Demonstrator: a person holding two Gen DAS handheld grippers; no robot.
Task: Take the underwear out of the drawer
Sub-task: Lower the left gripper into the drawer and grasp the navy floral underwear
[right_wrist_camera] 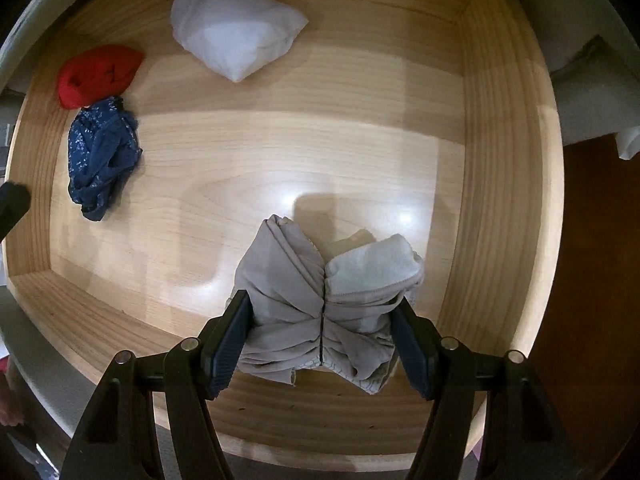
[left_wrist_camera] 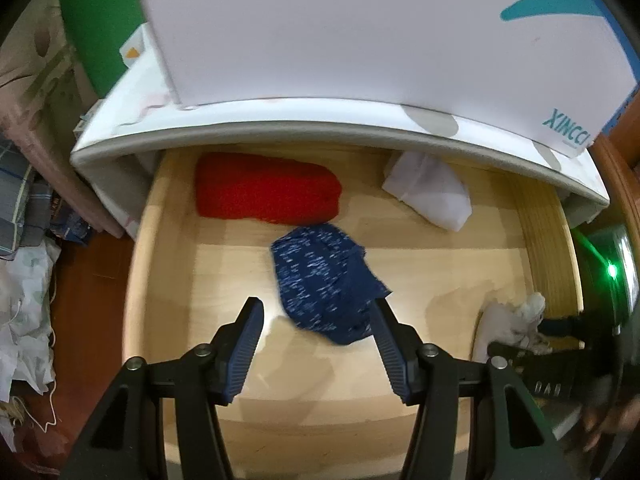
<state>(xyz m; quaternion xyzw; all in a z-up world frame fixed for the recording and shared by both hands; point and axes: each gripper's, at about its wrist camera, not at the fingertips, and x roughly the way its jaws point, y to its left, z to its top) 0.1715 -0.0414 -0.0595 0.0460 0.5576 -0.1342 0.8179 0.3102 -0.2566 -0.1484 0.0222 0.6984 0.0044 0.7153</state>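
The wooden drawer (left_wrist_camera: 168, 280) stands pulled out. In it lie red underwear (left_wrist_camera: 266, 188), white underwear (left_wrist_camera: 432, 192) and dark blue patterned underwear (left_wrist_camera: 324, 280). My left gripper (left_wrist_camera: 316, 308) hovers open over the drawer floor, its right fingertip at the blue piece's near edge and nothing between the pads. In the right wrist view, my right gripper (right_wrist_camera: 322, 304) points down into the drawer (right_wrist_camera: 504, 200) and is shut on bunched beige underwear (right_wrist_camera: 312, 288), creased where it is squeezed. The blue piece (right_wrist_camera: 102, 156), the red piece (right_wrist_camera: 96, 76) and the white piece (right_wrist_camera: 236, 32) lie farther off.
A white cabinet top (left_wrist_camera: 280, 116) with a white box (left_wrist_camera: 360, 32) on it overhangs the drawer's back. Piled cloth and bags (left_wrist_camera: 24, 240) sit on the floor to the left. A device with a green light (left_wrist_camera: 610, 270) stands to the right.
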